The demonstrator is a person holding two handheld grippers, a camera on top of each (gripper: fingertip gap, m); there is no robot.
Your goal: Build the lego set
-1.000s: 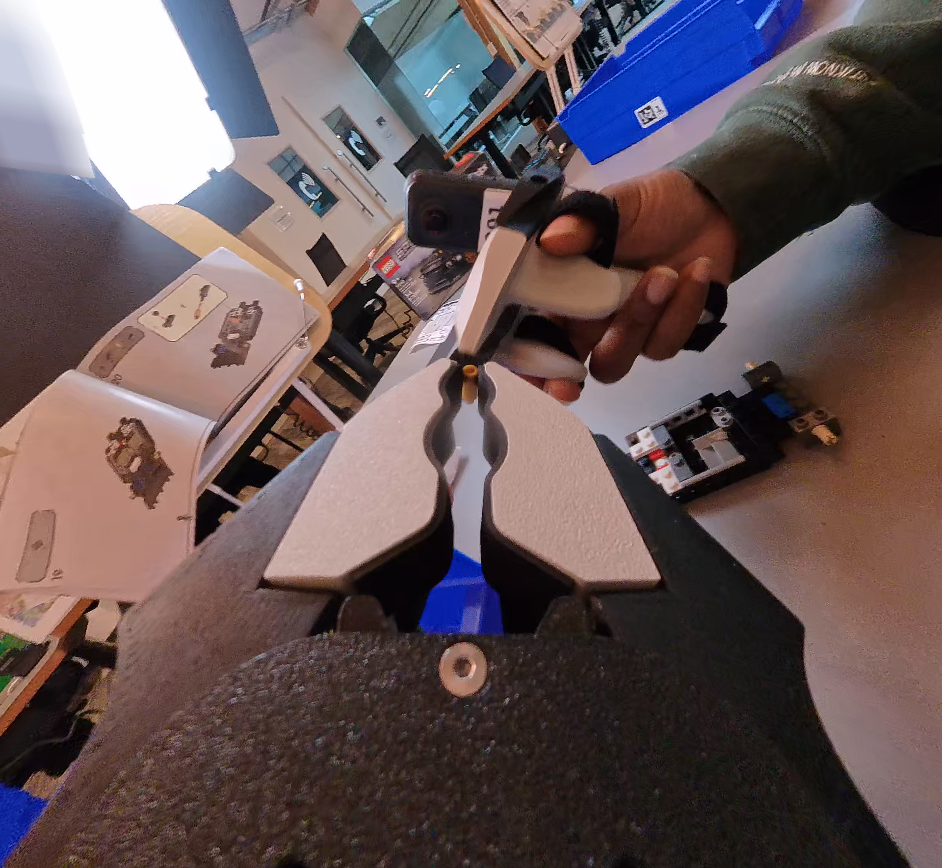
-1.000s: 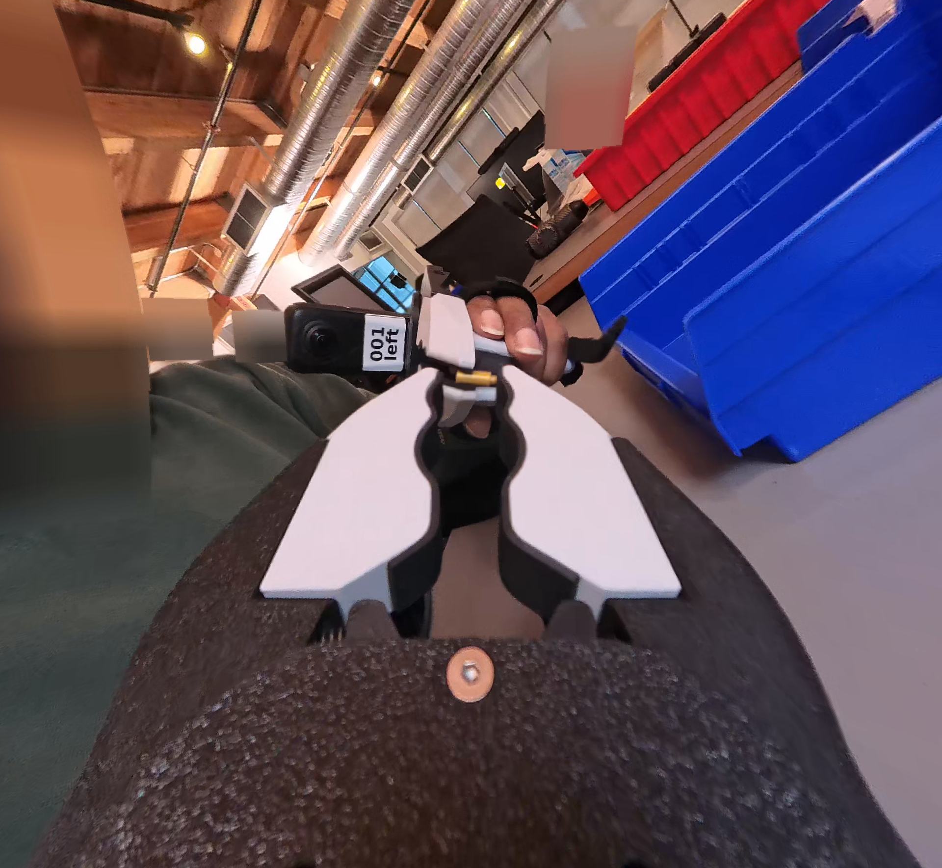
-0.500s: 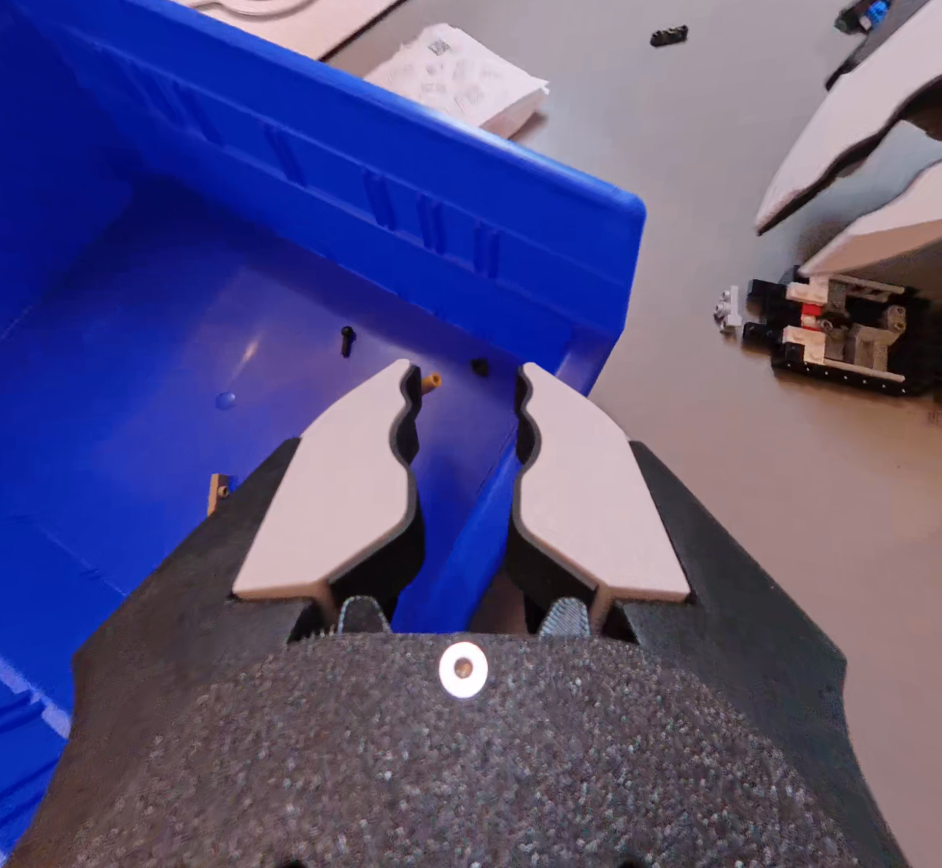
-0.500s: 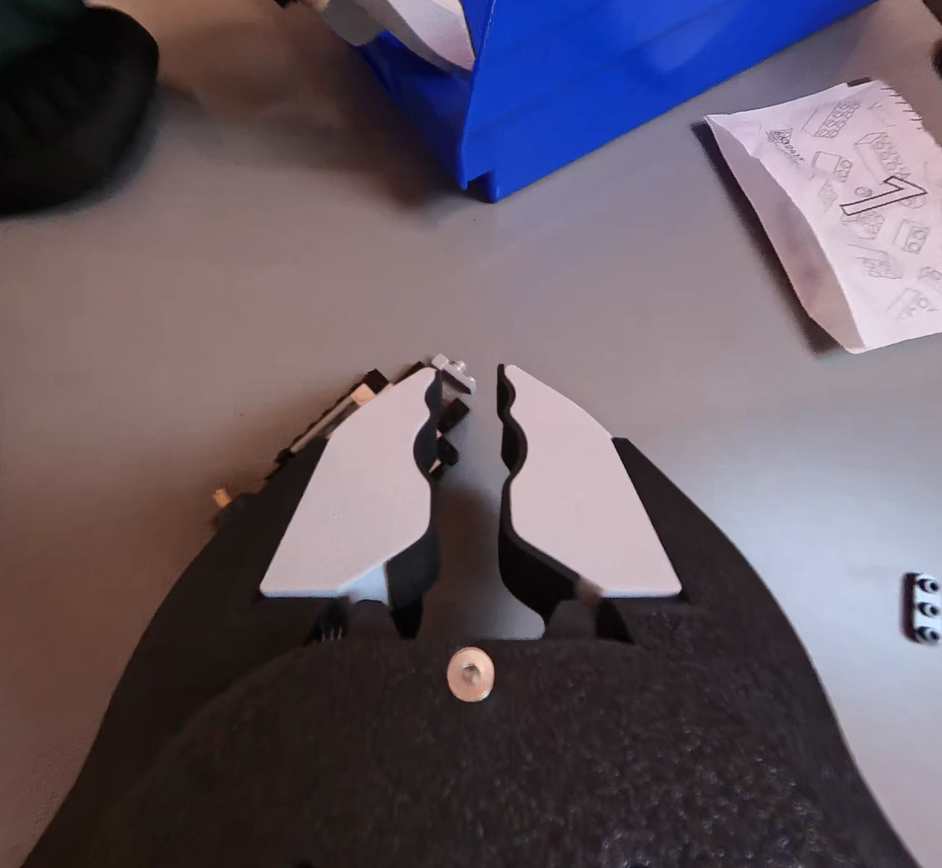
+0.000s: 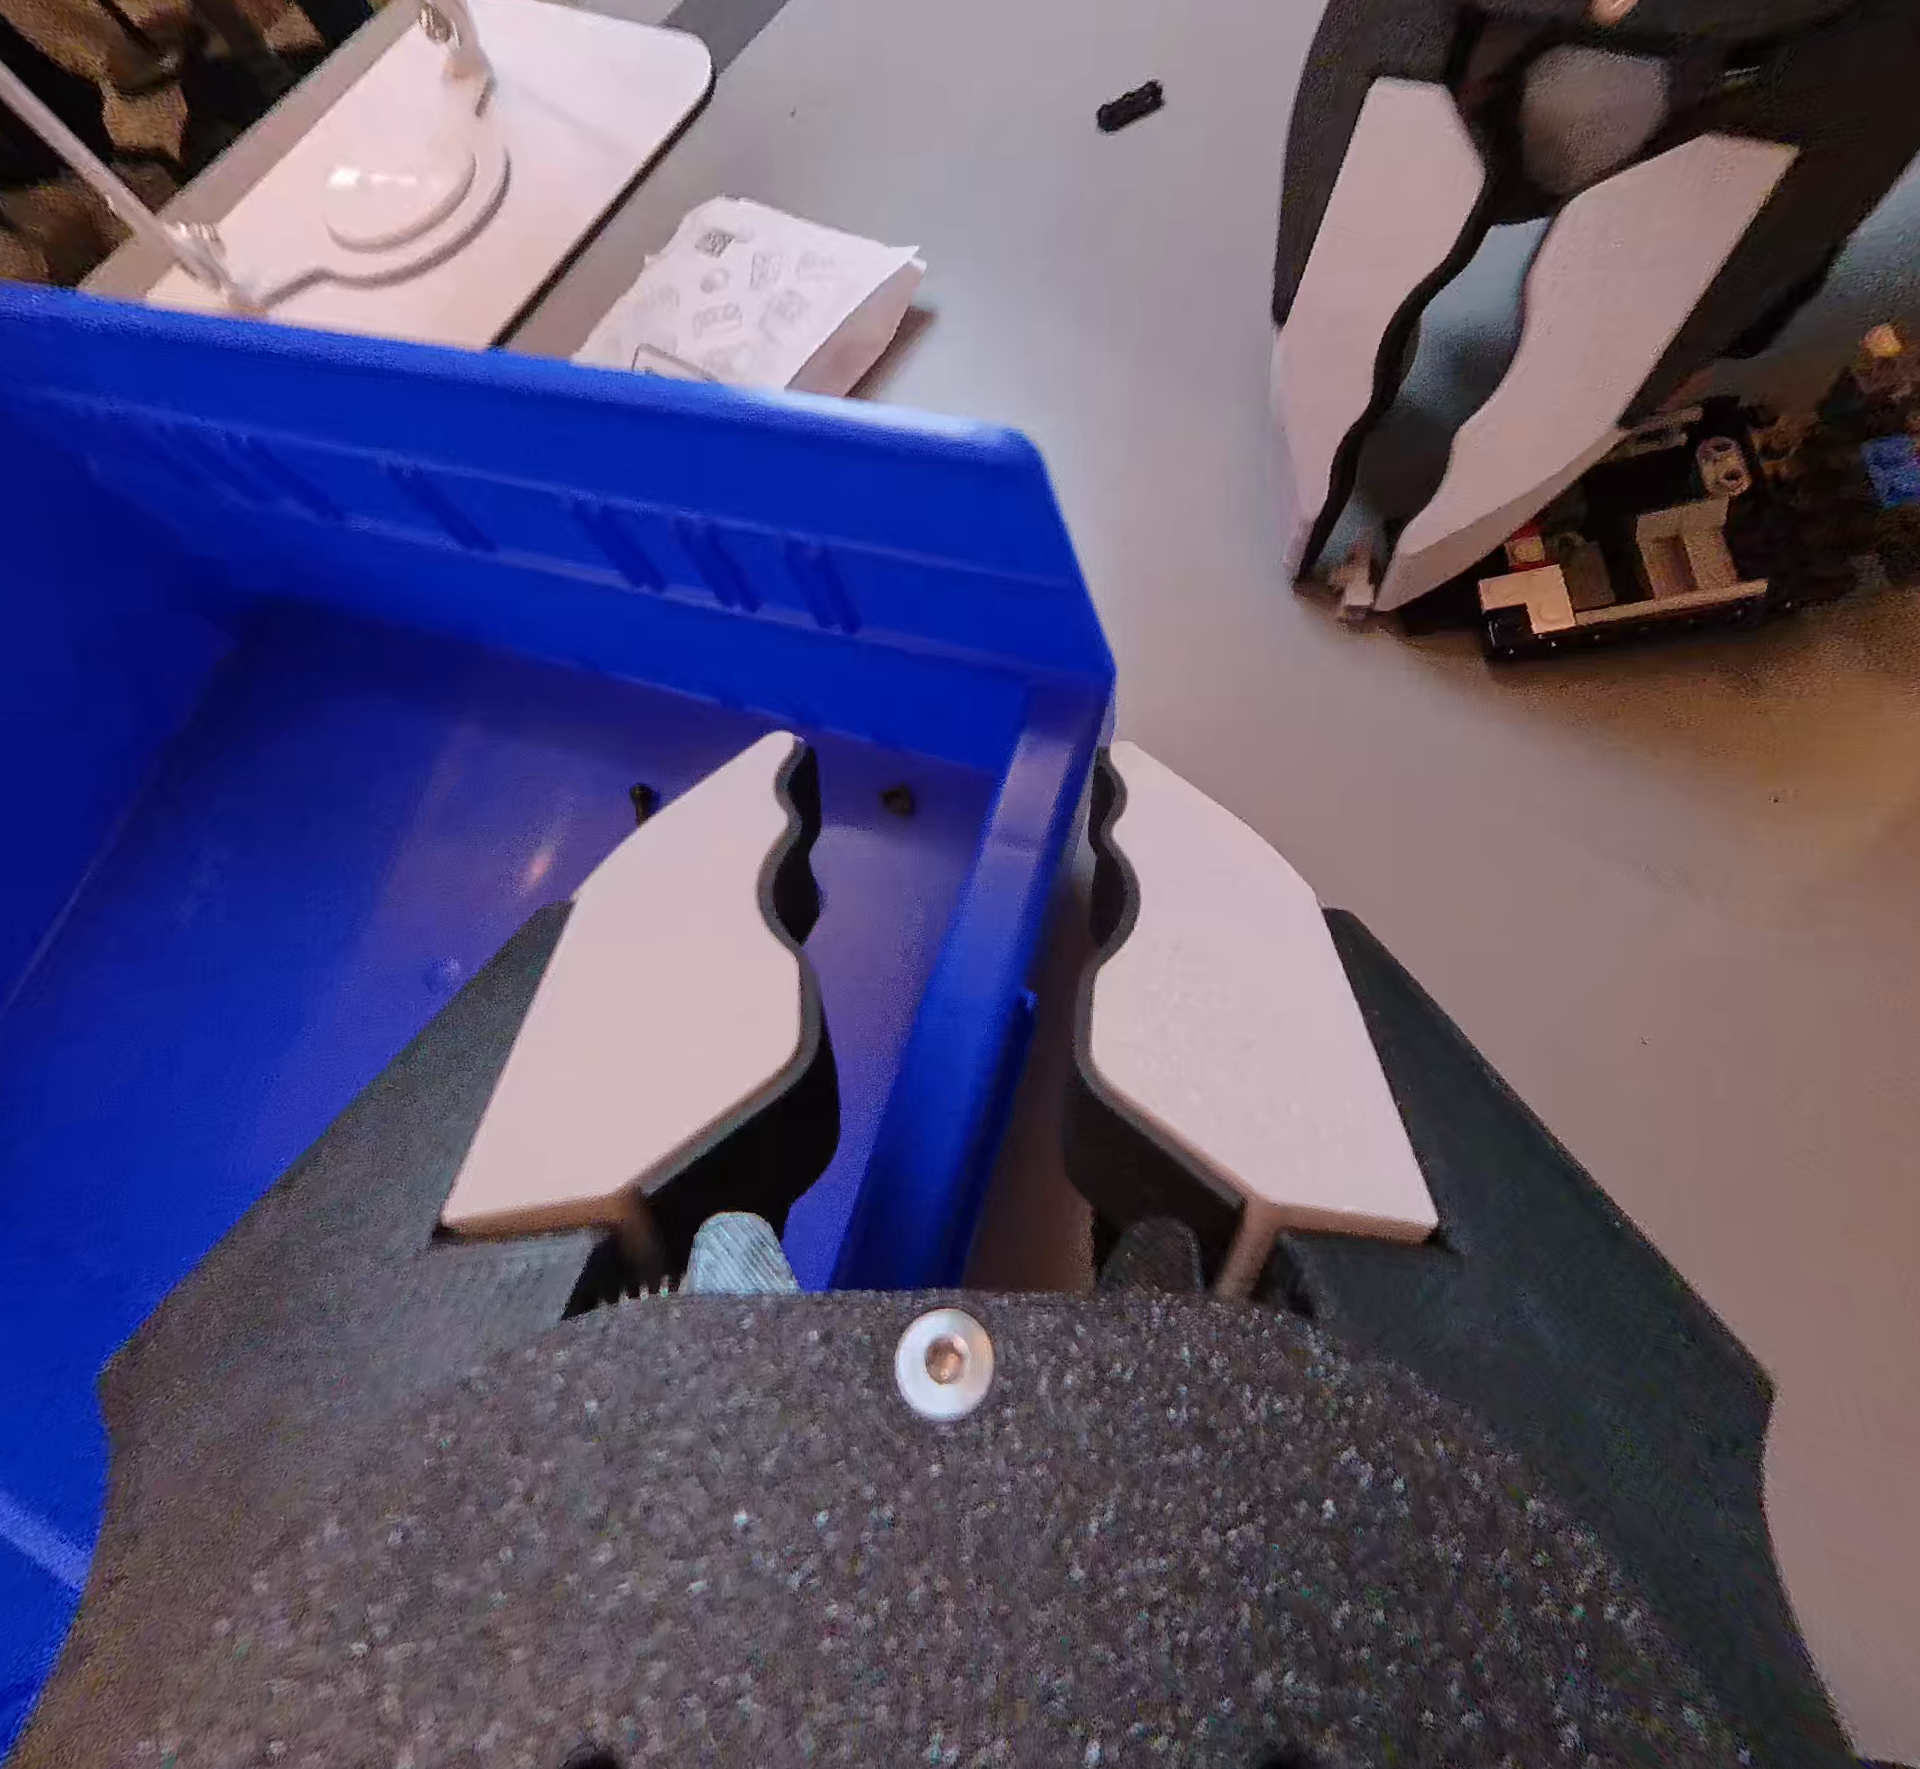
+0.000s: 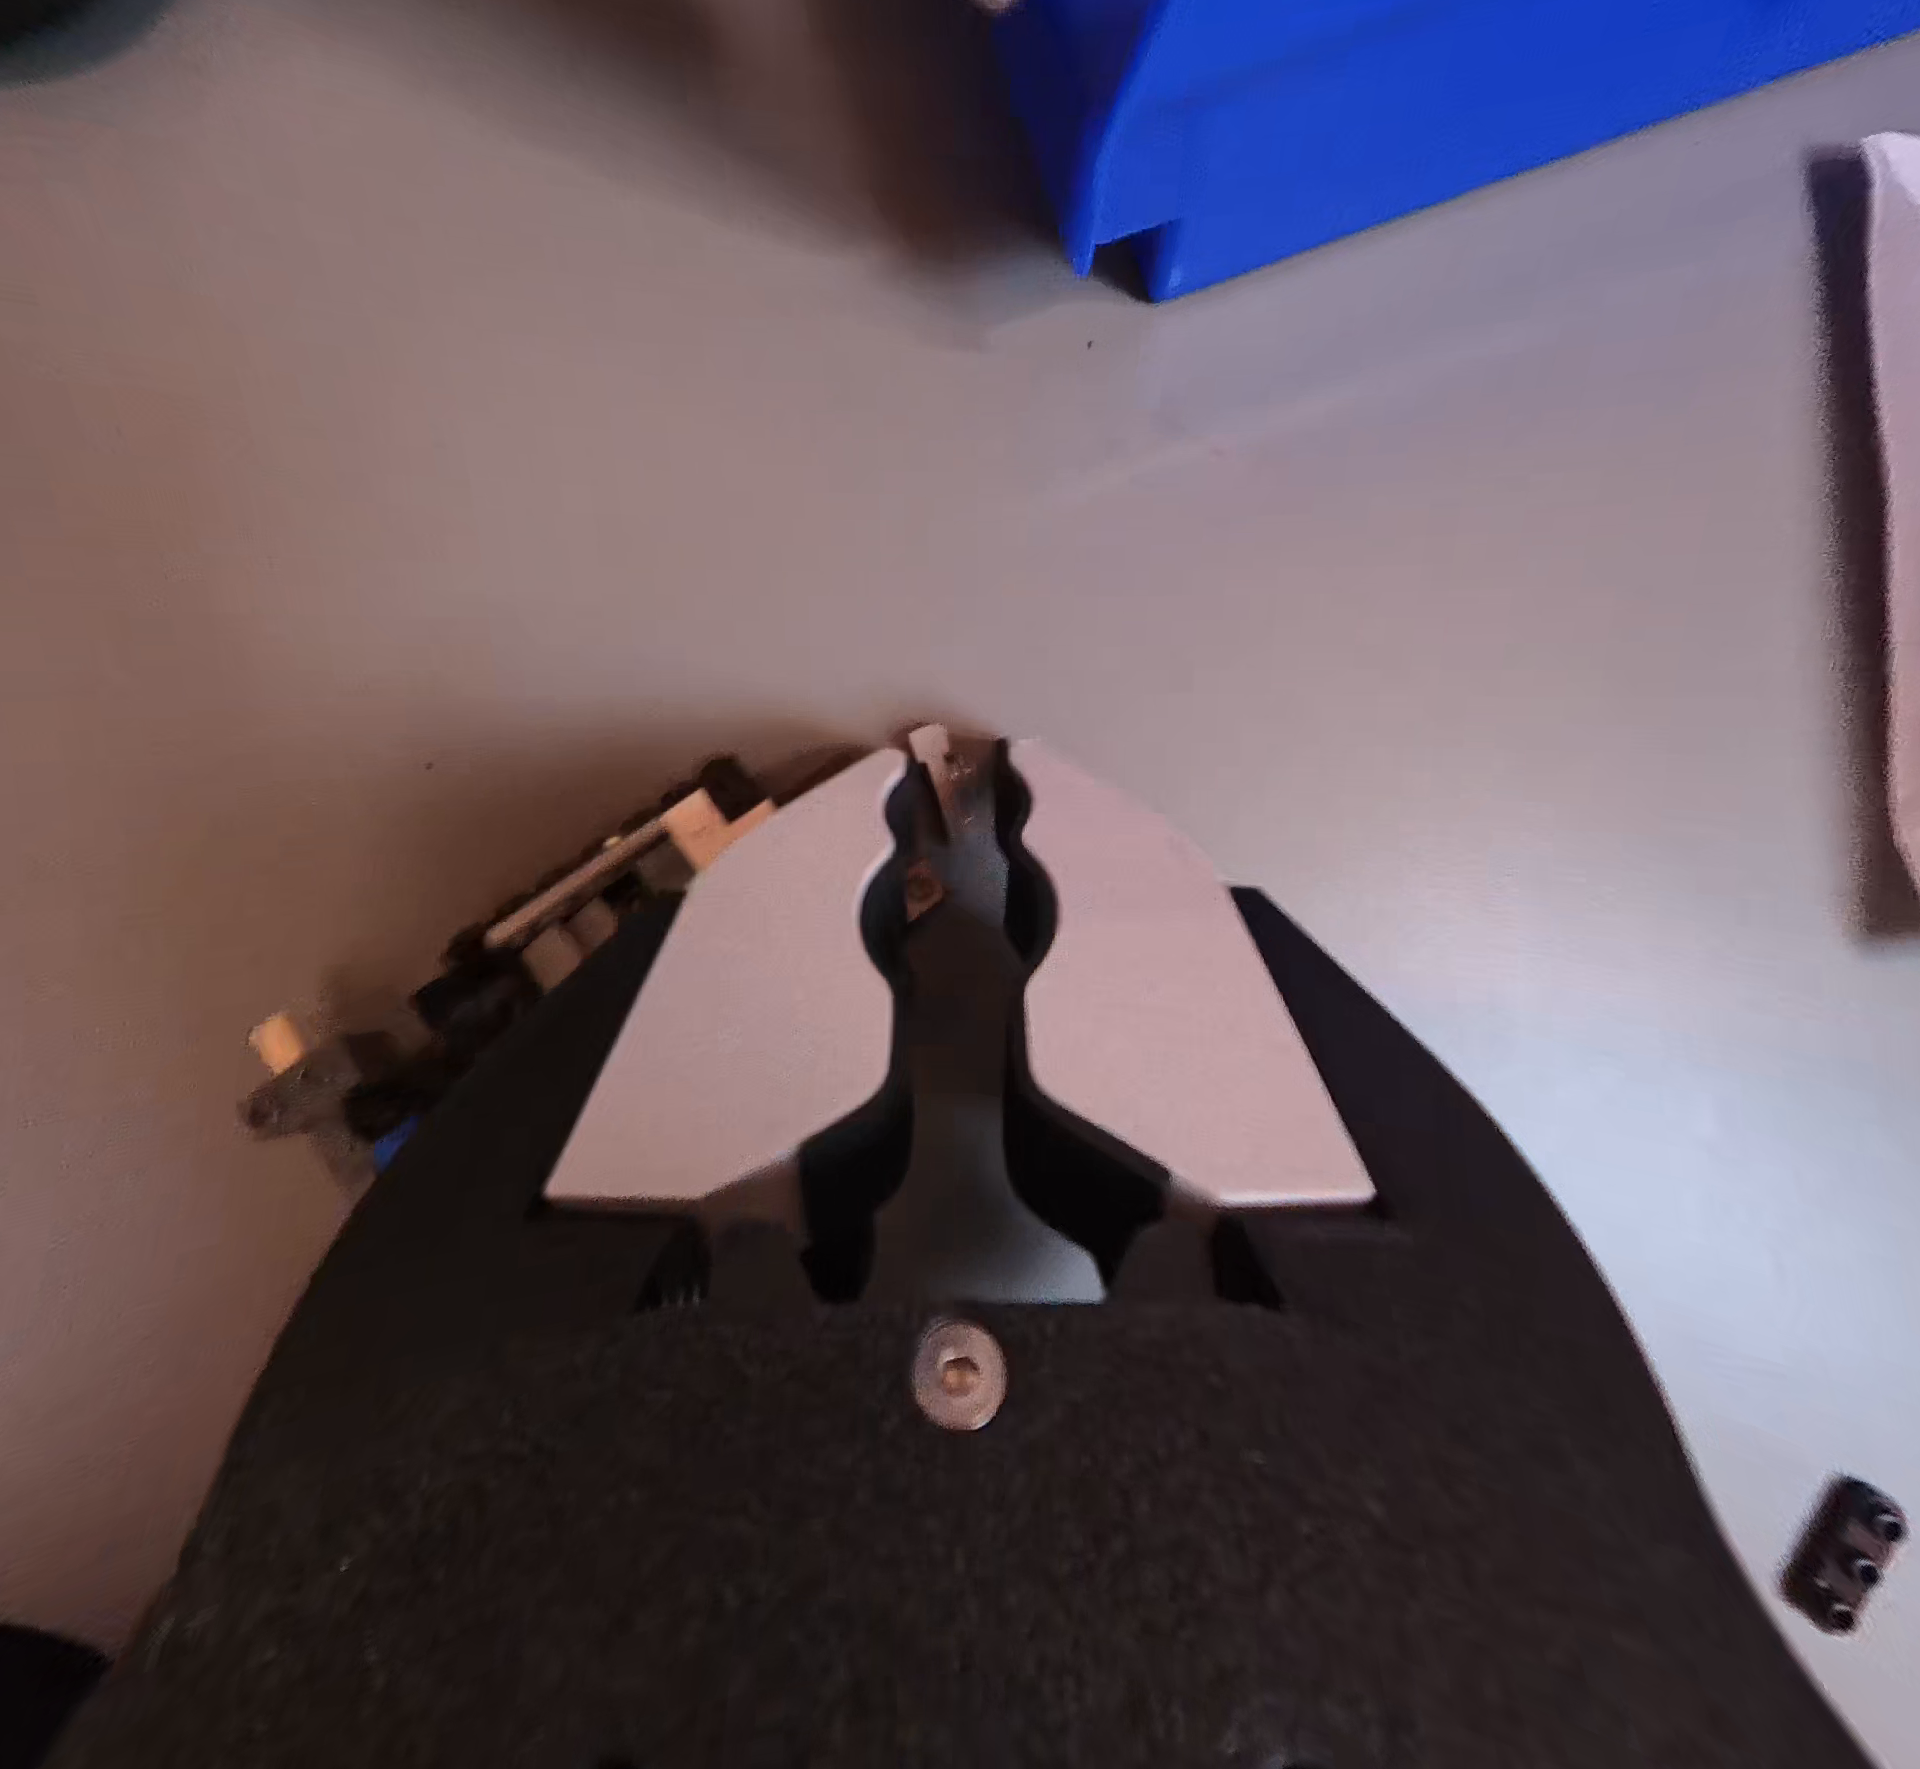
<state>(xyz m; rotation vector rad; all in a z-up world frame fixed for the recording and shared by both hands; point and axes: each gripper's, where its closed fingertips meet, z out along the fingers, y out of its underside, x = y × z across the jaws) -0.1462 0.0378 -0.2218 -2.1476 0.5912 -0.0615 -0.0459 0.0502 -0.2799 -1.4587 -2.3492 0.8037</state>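
Left wrist view: left tongs (image 5: pixel 945 784) straddle blue bin (image 5: pixel 582 514) wall.

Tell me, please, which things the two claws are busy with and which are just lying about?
At the claws:
- left claw, open astride the blue plastic bin wall
- right claw, open around a small grey brick piece beside the black-and-grey brick model

Lying about:
- white printed paper bag
- small black studded brick
- white flat stand base

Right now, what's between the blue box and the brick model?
Only bare grey table between the blue box and the brick model, seen in the right wrist view.
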